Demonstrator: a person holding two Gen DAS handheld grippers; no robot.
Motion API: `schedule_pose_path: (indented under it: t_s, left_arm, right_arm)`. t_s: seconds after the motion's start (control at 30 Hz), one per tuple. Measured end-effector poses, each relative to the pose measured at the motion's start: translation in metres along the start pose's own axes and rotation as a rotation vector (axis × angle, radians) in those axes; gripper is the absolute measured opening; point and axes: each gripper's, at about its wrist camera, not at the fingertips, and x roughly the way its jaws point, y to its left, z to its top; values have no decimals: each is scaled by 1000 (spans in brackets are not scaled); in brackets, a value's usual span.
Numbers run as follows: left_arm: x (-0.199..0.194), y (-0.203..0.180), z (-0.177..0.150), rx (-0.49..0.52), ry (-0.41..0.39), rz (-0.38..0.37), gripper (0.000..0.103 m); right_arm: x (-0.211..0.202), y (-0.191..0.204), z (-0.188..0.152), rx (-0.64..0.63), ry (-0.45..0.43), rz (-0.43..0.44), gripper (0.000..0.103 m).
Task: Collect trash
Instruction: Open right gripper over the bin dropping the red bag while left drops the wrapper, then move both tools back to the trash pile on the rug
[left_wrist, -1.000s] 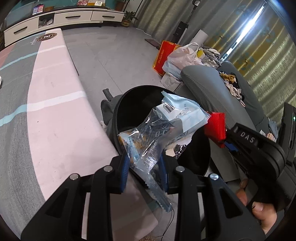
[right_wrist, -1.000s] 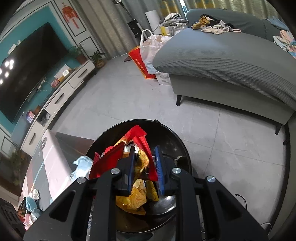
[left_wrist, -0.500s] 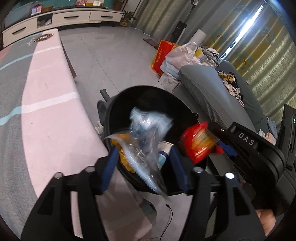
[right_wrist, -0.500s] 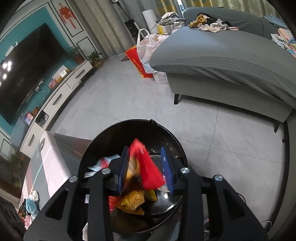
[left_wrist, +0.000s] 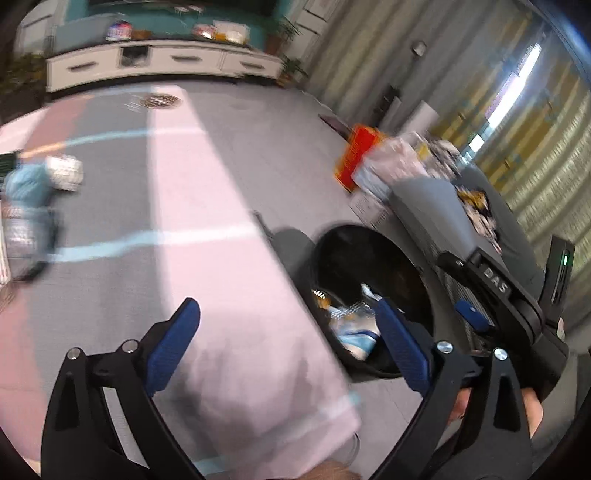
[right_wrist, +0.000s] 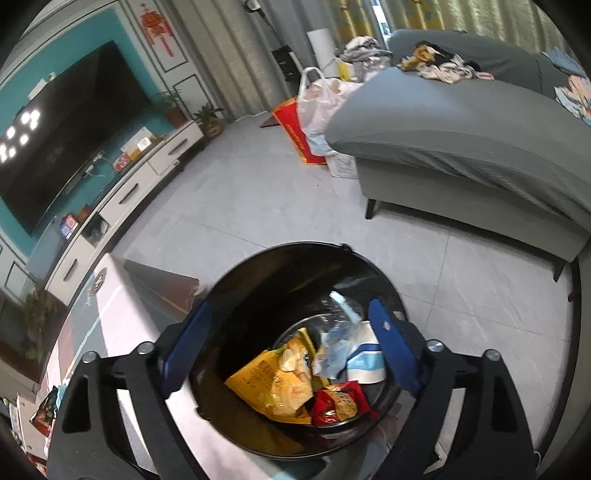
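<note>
Above the black bin (right_wrist: 295, 266), both grippers' jaws have just been opening, now empty; wrappers (right_wrist: 280, 384) dropped inside; table litter (left_wrist: 40, 184) is best approached next.

I saw the bin (right_wrist: 306, 266) on the floor just beside the table (left_wrist: 221, 280) edge, to its right. Wrappers (right_wrist: 295, 373) lay in the bin bottom. The sofa (right_wrist: 461, 140) stood behind the bin, bags (right_wrist: 317, 110) at its left end. The TV cabinet (right_wrist: 122, 199) ran along the far wall left, beyond the table. More litter (left_wrist: 33, 192) sat on the table's far left.
</note>
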Motion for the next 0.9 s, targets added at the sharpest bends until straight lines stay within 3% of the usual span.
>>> schedule_pose_path:
  t_s: [0.17,0.33,0.53,0.63,0.7,0.77,0.87,0.9]
  left_arm:
    - [-61,61,6,-77,-107,96,100]
    - [-118,130,5,-129,-198,289,100]
    - [-148,196,-7,-163,-261,439,100]
    - [-153,230,-20,-221,-285,498,100]
    - [-154,250,-26,-274,-283,491,100]
    - [-154,270,-29,-323,-271,470,100]
    - [-158,283,-33,-364,-277,462,100]
    - [-158,287,-34,-376,-282,463,100]
  right_arm:
    - [-13,42,-9,-98,-12,160,98]
    - [-29,96,-26,-229,-42,255,100]
    - [-38,175,-70,-431,-46,407,100]
    - [-34,210,-103,-550,22,541,100]
    - [-30,225,-121,-594,54,602,100]
    - [-25,239,-140,-639,73,603,100]
    - [-22,253,-166,-693,51,489,100]
    - [-21,255,-172,-705,53,487,100]
